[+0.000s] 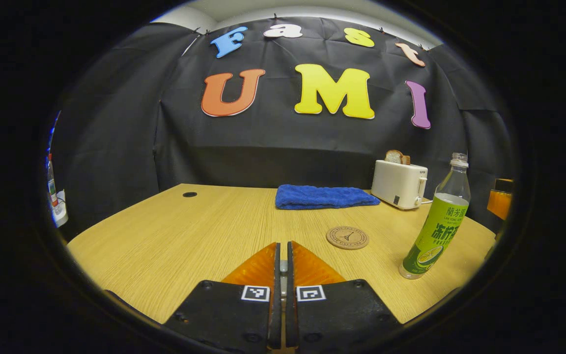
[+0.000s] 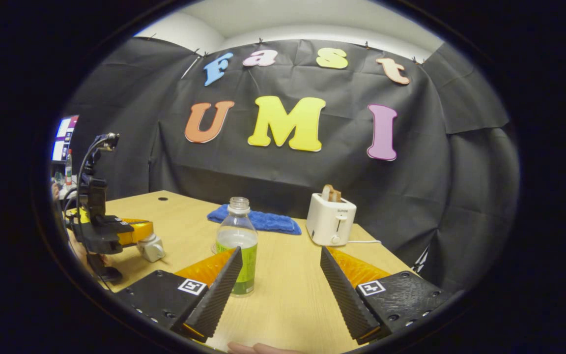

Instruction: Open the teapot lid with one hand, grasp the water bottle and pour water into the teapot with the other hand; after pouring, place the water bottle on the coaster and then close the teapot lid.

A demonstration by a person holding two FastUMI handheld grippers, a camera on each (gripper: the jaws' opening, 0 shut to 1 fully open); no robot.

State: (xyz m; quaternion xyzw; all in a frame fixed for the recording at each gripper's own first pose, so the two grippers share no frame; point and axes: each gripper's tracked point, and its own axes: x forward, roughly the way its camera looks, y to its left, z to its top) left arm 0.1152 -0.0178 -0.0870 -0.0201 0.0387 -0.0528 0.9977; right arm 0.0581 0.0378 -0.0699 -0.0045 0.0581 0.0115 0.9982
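Right tool, jaws spread wide, faces the water bottle, which stands upright on the tabletop just ahead and toward its left finger; the cap appears to be off. The bottle looks like thin clear plastic, partly filled: probably light, smooth and easily squeezed, so a hold across the labelled mid-body, with moderate pressure, seems safest against spilling. Left tool has its fingers nearly together, with no object visible between them in its own view; in the right gripper view it hangs beside a small pale item, possibly teapot lid or teapot, unclear. The coaster lies ahead and right of the left tool, between it and the bottle.
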